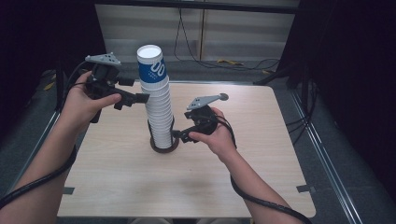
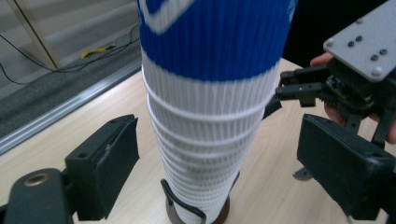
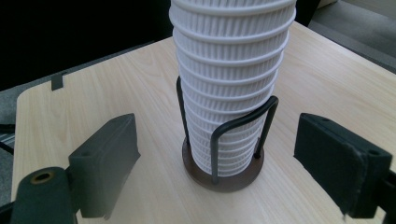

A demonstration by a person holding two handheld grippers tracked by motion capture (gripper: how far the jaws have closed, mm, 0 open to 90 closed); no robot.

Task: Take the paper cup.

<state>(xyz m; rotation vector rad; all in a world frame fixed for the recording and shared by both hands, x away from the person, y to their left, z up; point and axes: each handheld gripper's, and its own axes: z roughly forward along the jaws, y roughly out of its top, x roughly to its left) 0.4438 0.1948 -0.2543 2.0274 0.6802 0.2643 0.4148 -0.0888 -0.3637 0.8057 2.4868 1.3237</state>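
Observation:
A tall stack of white ribbed paper cups [image 1: 159, 109] stands upright in a dark round holder with wire uprights [image 1: 164, 147] at the table's middle. The top cup [image 1: 150, 65] has a blue band. My left gripper [image 1: 139, 98] is level at the stack's upper left. In the left gripper view its jaws straddle the cups [image 2: 205, 130] with a gap on each side, so it is open [image 2: 219, 158]. My right gripper [image 1: 180, 135] is low at the right of the holder [image 3: 224, 179], open [image 3: 219, 140], its pads apart from the cups [image 3: 229, 74]. It also appears beyond the stack [image 2: 299, 88].
The light wooden table [image 1: 233, 177] has bare room around the holder. Tape marks sit at its near corners [image 1: 306, 188]. Behind it, cables and a yellow object [image 1: 229, 62] lie on the grey floor. Metal rails run along both sides.

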